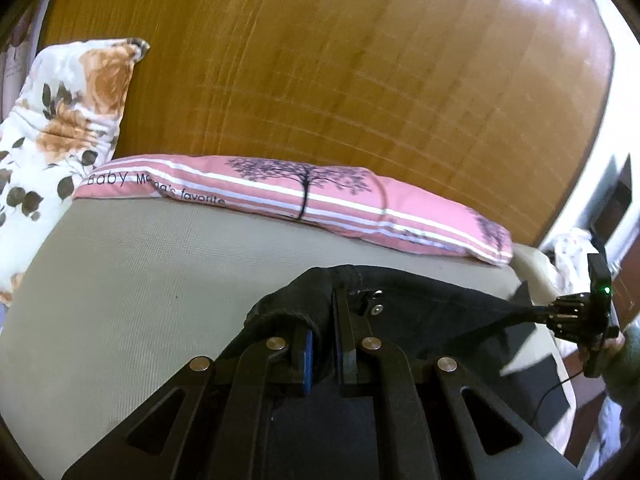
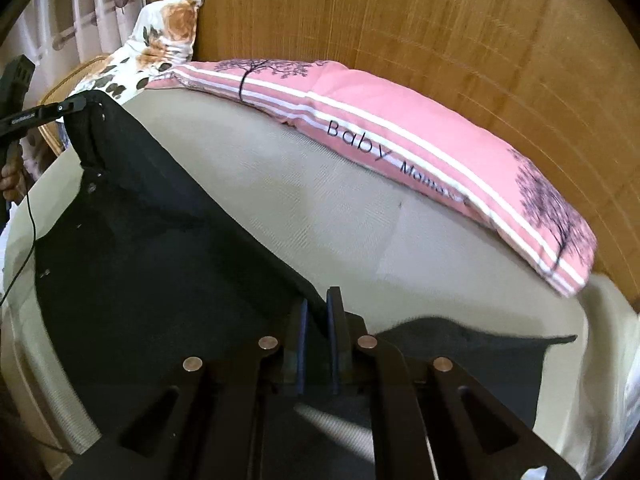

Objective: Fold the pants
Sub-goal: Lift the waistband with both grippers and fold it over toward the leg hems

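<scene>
Black pants (image 2: 132, 240) held above beige mattress (image 2: 320, 208). Left gripper (image 1: 322, 340) clamped on waistband corner; right gripper (image 2: 316, 336) pinched shut on cloth edge, fabric stretched between. Early stage: garment lifted, no fold visible; laying out and folding remain.

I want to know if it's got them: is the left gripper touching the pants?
Touching. In the left wrist view the left gripper is shut on the pants, black cloth bunched between its fingers.
</scene>
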The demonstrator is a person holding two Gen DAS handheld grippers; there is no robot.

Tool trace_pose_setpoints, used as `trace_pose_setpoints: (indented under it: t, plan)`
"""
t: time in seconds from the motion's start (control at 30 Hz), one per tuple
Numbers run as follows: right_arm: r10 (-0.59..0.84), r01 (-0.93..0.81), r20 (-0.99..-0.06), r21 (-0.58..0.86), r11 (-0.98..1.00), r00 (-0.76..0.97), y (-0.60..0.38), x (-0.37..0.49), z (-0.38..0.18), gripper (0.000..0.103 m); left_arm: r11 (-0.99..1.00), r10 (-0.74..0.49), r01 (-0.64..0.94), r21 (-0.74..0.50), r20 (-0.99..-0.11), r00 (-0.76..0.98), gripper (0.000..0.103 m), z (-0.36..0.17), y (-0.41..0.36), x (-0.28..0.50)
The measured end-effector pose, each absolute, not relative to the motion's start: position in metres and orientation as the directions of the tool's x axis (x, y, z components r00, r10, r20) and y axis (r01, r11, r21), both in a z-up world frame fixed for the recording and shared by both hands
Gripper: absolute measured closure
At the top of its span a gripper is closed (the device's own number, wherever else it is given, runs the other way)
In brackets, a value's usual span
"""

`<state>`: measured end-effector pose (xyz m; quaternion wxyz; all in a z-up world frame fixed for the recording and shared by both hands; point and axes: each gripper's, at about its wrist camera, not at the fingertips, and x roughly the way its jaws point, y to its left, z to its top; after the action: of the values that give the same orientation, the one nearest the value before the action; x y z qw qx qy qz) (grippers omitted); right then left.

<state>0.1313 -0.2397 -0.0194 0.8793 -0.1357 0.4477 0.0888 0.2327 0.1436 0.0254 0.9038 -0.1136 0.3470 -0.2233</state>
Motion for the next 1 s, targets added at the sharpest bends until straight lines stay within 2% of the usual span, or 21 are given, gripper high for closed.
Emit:
trace_pose_setpoints:
  t: [0.17, 0.33, 0.57, 0.7, 0.77, 0.83, 0.87, 0.93, 1.0]
  plan:
    - [0.037, -0.242, -0.823, -0.123, 0.962, 0.566, -0.228, 0.072, -0.034, 0.096, 0.858, -0.513, 0.359, -0.366, -0.591, 0.623, 0.095, 0.018, 0.155, 0.177]
    - [0.045, -0.226, -0.854, -0.086, 0.97, 0.518, -0.22, 0.031, -0.063, 0.096, 0.861, -0.503, 0.38, -0.337, -0.666, 0.551, 0.095, -0.011, 0.161, 0.131]
    - [0.017, -0.241, -0.893, -0.103, 0.965, 0.449, -0.202, 0.001, -0.11, 0.097, 0.9, -0.362, 0.391, -0.191, -0.828, 0.429, 0.092, -0.071, 0.153, 0.1]
    - [-0.017, -0.229, -0.902, -0.128, 0.965, 0.431, -0.196, -0.004, -0.13, 0.097, 0.914, -0.324, 0.373, -0.163, -0.845, 0.425, 0.086, -0.079, 0.149, 0.094]
    - [-0.028, -0.211, -0.9, -0.132, 0.969, 0.435, -0.195, -0.003, -0.132, 0.093, 0.919, -0.307, 0.363, -0.153, -0.855, 0.418, 0.083, -0.078, 0.149, 0.093]
    - [-0.033, -0.187, -0.894, -0.129, 0.974, 0.446, -0.194, -0.003, -0.132, 0.089, 0.93, -0.278, 0.34, -0.135, -0.867, 0.414, 0.073, -0.077, 0.15, 0.092]
    - [-0.031, -0.176, -0.894, -0.123, 0.977, 0.448, -0.195, -0.001, -0.131, 0.085, 0.937, -0.26, 0.324, -0.129, -0.877, 0.403, 0.069, -0.078, 0.152, 0.091]
    - [-0.02, -0.152, -0.886, -0.101, 0.983, 0.463, -0.195, -0.005, -0.127, 0.063, 0.944, -0.254, 0.298, -0.14, -0.885, 0.39, 0.066, -0.078, 0.156, 0.089]
    - [-0.018, -0.139, -0.873, -0.098, 0.985, 0.487, -0.194, -0.011, -0.12, 0.058, 0.953, -0.257, 0.249, -0.173, -0.895, 0.364, 0.064, -0.077, 0.163, 0.086]
